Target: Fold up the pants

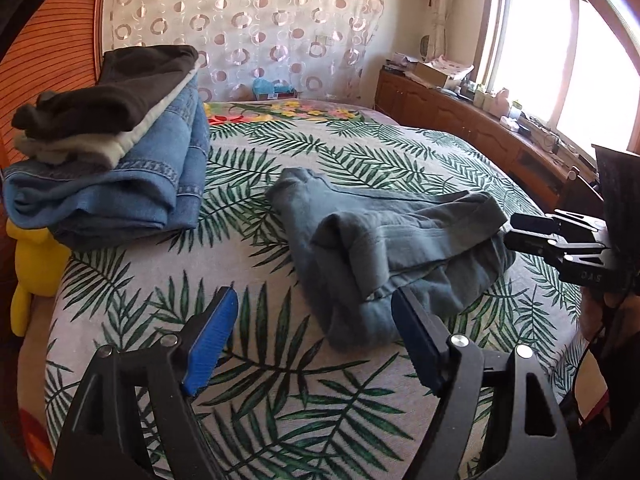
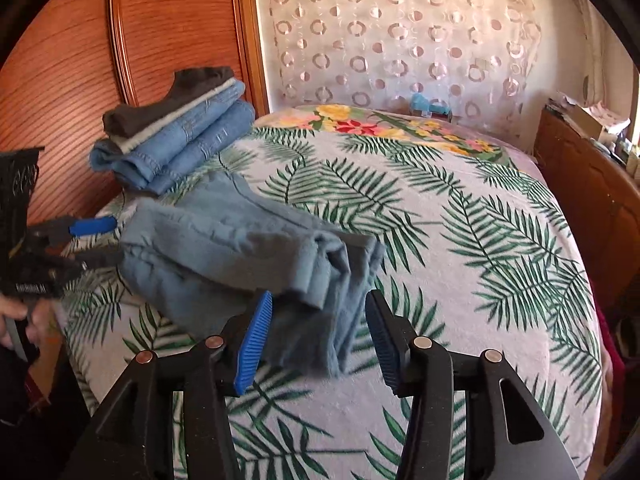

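daylight poured in from the window, which was blown out to plain white in the left wrist view. the bedspread was evenly and brightly lit, with only soft shadows under the folded cloth. both views bowed strongly at the rims, with dark corners outside the fisheye circle. the grey-blue pants looked slightly smeared in the right wrist view, and the wooden headboard curved with the lens. the centres were fairly sharp.

Only "DAS" reads, upside down, on the right claw.
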Demonstrator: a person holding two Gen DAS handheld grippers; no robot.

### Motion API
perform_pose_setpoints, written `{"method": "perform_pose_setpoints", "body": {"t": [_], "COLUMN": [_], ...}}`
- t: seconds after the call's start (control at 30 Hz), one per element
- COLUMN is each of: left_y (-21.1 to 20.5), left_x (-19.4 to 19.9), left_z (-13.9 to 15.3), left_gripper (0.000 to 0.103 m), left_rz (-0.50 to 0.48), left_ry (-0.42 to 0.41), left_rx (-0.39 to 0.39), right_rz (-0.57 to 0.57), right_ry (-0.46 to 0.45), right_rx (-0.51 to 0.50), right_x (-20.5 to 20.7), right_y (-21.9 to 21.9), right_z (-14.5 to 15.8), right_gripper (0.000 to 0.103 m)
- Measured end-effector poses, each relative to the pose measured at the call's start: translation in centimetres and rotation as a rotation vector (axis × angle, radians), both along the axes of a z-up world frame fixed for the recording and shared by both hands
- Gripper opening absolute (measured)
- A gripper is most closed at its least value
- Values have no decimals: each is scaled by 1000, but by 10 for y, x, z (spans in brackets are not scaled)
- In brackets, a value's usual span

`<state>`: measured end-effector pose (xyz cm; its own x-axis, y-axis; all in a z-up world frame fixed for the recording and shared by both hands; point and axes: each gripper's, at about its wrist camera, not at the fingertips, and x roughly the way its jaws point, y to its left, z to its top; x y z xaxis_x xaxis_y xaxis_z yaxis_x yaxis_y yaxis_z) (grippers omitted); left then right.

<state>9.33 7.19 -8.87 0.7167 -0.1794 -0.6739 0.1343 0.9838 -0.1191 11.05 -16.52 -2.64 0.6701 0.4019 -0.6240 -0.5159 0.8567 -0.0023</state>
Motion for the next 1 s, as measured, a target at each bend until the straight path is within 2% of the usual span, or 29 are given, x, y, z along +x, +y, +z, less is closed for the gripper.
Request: {"method": "perform_pose_setpoints", "body": {"t": [0.17, 0.4, 0.5, 0.67, 0.87, 1.0], "left_y": [6, 7, 4, 0, -4, -3], "left_x": [5, 19, 30, 47, 63, 69], "left_z": [-6, -9, -9, -5, 2, 4], "left_gripper": [80, 80, 80, 80, 80, 80], "left_rz": [22, 26, 24, 17, 28, 34], "left_ry": [34, 48, 54, 47, 27, 28], "left_rx": [42, 64, 80, 79, 67, 27], "right_rz": [13, 10, 19, 18, -13, -76], "right_ry": [16, 59, 46, 38, 9, 3], "right_rx": [-29, -90, -143, -171, -138, -109], "right_x": [0, 21, 26, 40, 61, 78], "right_y": [0, 13, 22, 33, 36, 28], "right_z": [-5, -11, -11, -9, -2, -1], "right_gripper": [51, 51, 51, 51, 51, 51]}}
